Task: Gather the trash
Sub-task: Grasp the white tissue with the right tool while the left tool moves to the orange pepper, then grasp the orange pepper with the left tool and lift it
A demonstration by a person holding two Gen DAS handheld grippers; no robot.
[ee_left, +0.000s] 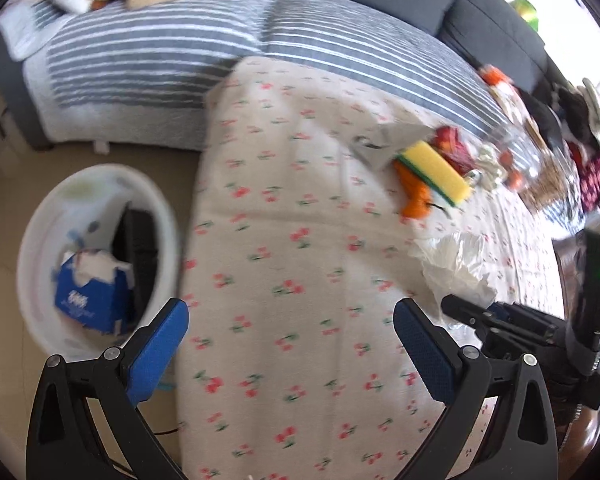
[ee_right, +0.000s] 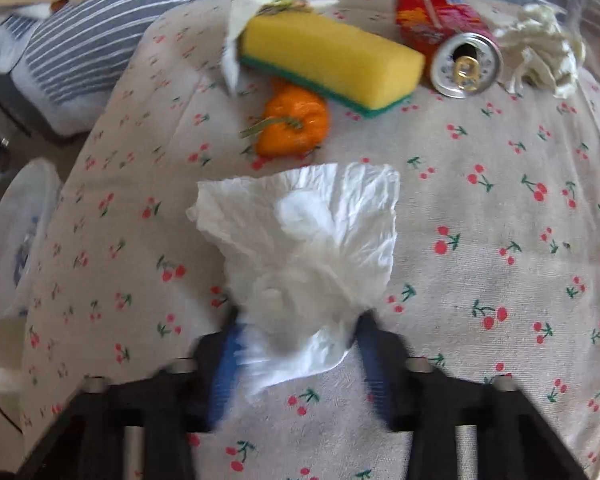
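Hovering above the cherry-print cloth [ee_left: 300, 240], the left gripper [ee_left: 290, 334] gaped wide and held nothing, beside the white bin [ee_left: 36, 216] on the floor. From the right wrist, the right gripper [ee_right: 296, 344] pinched a crumpled white tissue [ee_right: 312, 232], near the sponge [ee_right: 332, 56] and can [ee_right: 452, 40].

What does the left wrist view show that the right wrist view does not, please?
Only the left wrist view shows inside the white bin: a blue tissue box and something black; it also shows the open left tongs. Only the right wrist view shows the crushed red can end-on, a wadded rag, and the right tongs shut on the white tissue. Both show the yellow sponge, the small orange pumpkin and the cherry-print cloth.
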